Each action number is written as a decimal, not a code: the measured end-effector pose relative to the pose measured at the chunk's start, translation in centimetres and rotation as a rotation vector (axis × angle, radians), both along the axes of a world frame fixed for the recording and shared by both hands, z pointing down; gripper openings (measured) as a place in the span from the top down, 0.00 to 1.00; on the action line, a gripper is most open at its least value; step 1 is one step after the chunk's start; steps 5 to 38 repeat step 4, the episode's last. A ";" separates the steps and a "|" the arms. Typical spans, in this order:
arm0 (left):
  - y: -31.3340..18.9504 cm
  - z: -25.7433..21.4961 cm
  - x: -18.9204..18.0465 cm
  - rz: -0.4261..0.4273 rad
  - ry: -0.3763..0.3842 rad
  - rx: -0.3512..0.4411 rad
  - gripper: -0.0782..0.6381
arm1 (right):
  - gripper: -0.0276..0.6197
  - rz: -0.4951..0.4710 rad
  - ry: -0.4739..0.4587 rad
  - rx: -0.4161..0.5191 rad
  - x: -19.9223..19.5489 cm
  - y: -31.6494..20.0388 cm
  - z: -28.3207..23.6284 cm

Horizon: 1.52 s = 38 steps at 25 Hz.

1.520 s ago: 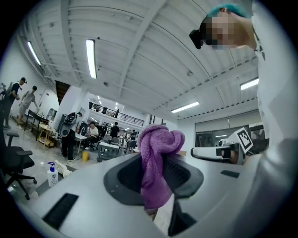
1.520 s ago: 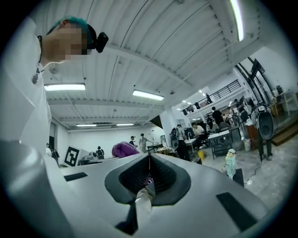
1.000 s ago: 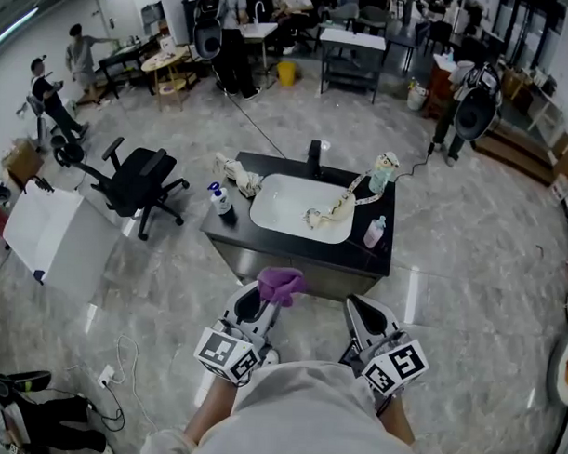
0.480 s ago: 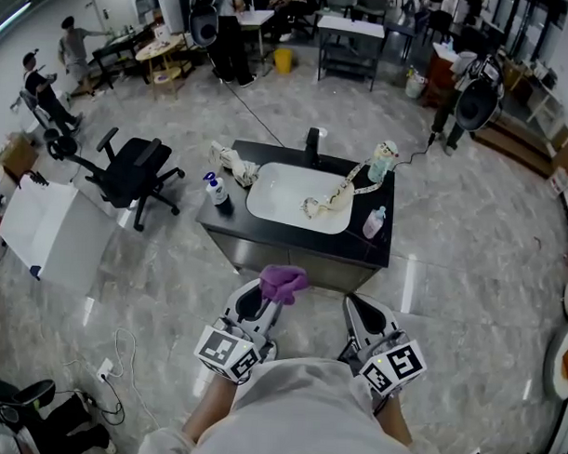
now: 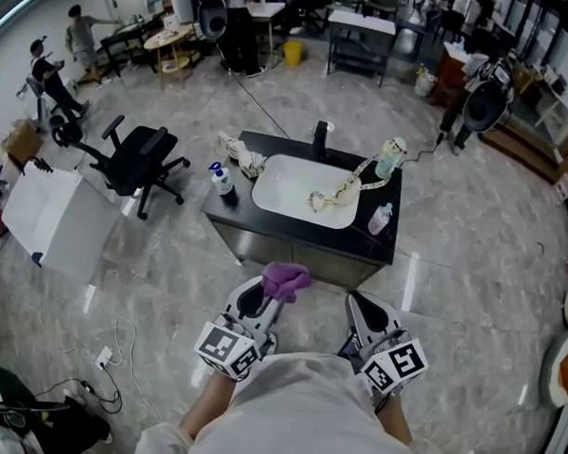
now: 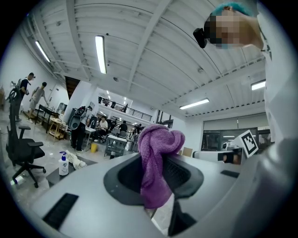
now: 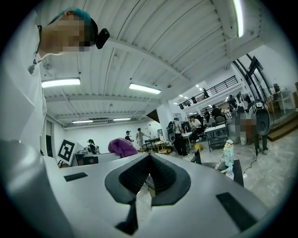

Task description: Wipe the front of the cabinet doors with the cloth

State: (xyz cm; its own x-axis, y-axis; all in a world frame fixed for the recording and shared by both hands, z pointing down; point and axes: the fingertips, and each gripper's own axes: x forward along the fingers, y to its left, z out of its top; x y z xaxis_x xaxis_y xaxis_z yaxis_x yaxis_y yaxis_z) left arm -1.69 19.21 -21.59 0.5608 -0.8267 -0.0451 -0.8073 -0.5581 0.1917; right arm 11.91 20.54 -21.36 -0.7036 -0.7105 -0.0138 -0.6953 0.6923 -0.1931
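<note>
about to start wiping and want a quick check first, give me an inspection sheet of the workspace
surface: black counter with a white sink, on a grey tiled floor
job's things: purple cloth held up, not touching the cabinet front ahead
clutter: pump bottle, rag, pink bottle and figurine on the counter; a patterned strip trails into the sink
grippers: left gripper shut on the cloth; right gripper shut, empty
cables: cord off the counter's right end; loose floor cords at left
surroundings: office chair, white board, people at far tables
</note>
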 end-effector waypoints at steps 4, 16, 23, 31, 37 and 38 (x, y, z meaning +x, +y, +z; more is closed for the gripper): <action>0.0 0.4 0.0 -0.002 0.010 -0.010 0.74 | 0.91 -0.006 0.005 -0.002 -0.1 -0.2 0.1; 0.0 0.4 0.0 -0.002 0.010 -0.010 0.74 | 0.91 -0.006 0.005 -0.002 -0.1 -0.2 0.1; 0.0 0.4 0.0 -0.002 0.010 -0.010 0.74 | 0.91 -0.006 0.005 -0.002 -0.1 -0.2 0.1; 0.0 0.4 0.0 -0.002 0.010 -0.010 0.74 | 0.91 -0.006 0.005 -0.002 -0.1 -0.2 0.1; 0.0 0.4 0.0 -0.002 0.010 -0.010 0.74 | 0.91 -0.006 0.005 -0.002 -0.1 -0.2 0.1; 0.0 0.4 0.0 -0.002 0.010 -0.010 0.74 | 0.91 -0.006 0.005 -0.002 -0.1 -0.2 0.1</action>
